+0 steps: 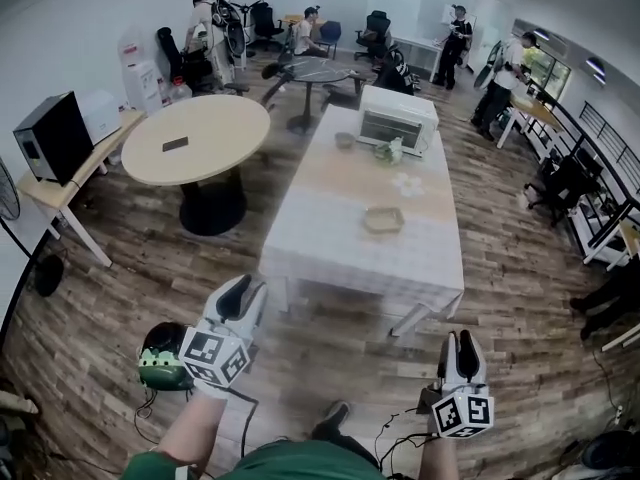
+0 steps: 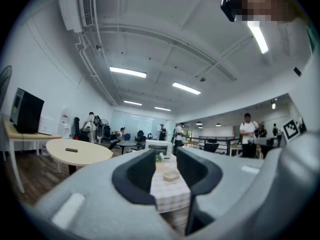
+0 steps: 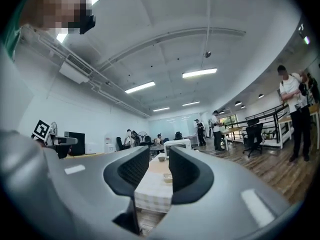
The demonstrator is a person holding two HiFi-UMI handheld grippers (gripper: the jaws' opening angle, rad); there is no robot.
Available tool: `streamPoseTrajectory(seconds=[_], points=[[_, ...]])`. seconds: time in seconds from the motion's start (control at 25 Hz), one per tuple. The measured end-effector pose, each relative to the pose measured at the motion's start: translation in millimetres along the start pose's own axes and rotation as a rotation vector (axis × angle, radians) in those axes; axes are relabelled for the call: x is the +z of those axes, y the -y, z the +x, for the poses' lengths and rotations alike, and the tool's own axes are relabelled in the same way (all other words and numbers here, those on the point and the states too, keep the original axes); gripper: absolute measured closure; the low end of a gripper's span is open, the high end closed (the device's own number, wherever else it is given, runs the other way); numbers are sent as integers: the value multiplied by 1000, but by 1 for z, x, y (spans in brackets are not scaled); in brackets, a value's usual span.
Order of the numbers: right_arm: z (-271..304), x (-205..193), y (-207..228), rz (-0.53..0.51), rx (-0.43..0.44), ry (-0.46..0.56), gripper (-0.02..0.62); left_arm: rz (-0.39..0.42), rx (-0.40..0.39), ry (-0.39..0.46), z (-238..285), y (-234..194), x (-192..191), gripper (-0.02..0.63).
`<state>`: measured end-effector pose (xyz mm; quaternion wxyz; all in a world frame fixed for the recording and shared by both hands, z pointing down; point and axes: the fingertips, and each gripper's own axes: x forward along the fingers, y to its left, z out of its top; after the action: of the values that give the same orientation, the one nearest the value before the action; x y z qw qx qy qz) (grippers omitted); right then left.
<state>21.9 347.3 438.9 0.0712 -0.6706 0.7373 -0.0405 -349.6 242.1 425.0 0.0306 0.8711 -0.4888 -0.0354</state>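
Both tools are empty. The left gripper and the right gripper hang over the wooden floor with jaws apart and nothing between them (each gripper view shows only the distant table through the gap). The nearest thing ahead is the shallow dish. It lies on the checked table, well apart from both grippers and in front of the white oven. The step in hand looks like an approach. It is best done with jaws held wide, tools level, and care for the cables by the feet.
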Motion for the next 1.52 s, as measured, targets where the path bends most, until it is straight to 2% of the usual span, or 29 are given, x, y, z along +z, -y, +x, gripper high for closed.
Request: streamPoseTrajectory(seconds=[0.16, 0.4, 0.64, 1.0, 1.2, 1.52], points=[[53, 11, 44, 31, 46, -2, 489, 13, 29, -3, 59, 15, 11, 477], [110, 20, 117, 50, 87, 8, 489, -42, 53, -17, 136, 40, 5, 477], [142, 21, 177, 90, 80, -15, 491, -45, 36, -52, 201, 71, -3, 477], [166, 12, 240, 111, 25, -18, 491, -62, -13, -63, 285, 90, -17, 482], [195, 11, 261, 96, -29, -10, 491, -79, -58, -69, 338, 80, -28, 482], [302, 4, 270, 67, -89, -50, 491, -152, -95, -97, 448, 14, -52, 482]])
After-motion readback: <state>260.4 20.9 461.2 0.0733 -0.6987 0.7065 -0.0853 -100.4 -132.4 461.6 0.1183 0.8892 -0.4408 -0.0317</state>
